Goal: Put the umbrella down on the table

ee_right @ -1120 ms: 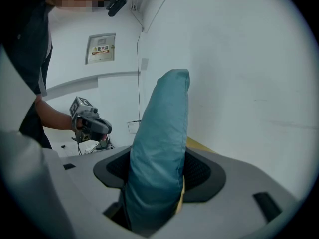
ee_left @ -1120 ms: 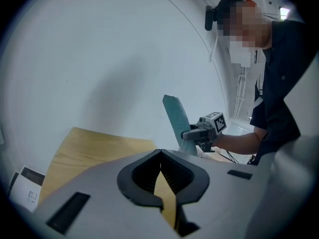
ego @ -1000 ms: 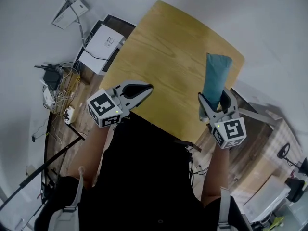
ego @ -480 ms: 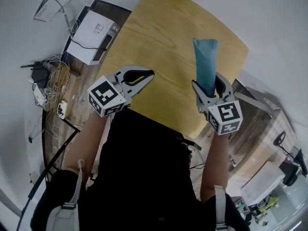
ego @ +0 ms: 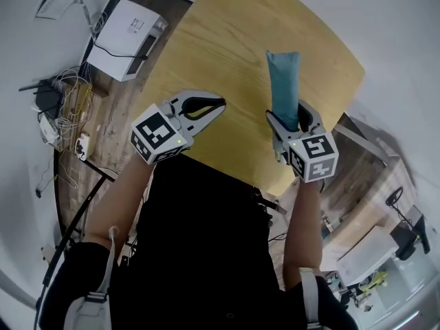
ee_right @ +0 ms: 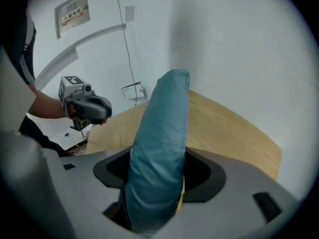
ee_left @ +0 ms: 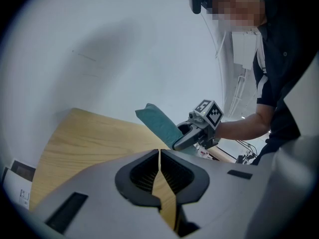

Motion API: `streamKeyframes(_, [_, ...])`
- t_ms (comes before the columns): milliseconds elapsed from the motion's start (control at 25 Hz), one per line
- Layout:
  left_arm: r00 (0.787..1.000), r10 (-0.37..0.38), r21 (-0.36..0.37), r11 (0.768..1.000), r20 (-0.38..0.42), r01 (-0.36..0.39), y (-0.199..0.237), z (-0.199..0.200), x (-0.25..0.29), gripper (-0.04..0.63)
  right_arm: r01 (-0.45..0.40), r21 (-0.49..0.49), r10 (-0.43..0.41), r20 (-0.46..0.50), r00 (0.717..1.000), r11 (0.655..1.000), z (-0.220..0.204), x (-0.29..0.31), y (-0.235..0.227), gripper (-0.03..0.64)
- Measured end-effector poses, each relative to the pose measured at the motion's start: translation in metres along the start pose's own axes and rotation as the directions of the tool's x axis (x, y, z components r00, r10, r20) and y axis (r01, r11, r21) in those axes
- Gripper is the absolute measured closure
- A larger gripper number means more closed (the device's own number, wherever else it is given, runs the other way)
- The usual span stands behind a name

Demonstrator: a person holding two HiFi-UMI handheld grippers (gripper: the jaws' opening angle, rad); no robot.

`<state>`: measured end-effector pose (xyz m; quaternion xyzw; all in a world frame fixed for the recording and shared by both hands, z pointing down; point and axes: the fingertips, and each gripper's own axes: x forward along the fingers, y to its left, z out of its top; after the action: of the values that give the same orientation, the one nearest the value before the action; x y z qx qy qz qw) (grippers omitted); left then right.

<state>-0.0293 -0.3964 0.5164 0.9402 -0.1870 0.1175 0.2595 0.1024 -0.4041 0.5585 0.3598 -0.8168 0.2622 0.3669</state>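
Observation:
The umbrella is a folded one in a teal sleeve. My right gripper is shut on its lower part and holds it up over the right side of the wooden table. In the right gripper view the umbrella rises between the jaws, tilted slightly right, above the table. My left gripper is shut and empty over the table's near edge. The left gripper view shows its jaws closed together, with the umbrella and the right gripper beyond.
A white box-shaped device with cables sits on the floor left of the table, beside a tangle of wires. White walls stand behind the table. Furniture and clutter lie at the lower right.
Both grippers have moved forward over the table. The right gripper has carried the umbrella leftward and further over the tabletop; the left stays shut and empty.

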Motion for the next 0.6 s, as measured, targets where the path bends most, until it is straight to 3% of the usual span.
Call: streamKeyframes(600, [1.0,-0.004,-0.039,0.999,-0.024,0.003,0.017,-0.018,0.016,0.583,-0.035,0.057,0.043,-0.156,0.987,0.998,-0.023,0.051,-0.014,0.32])
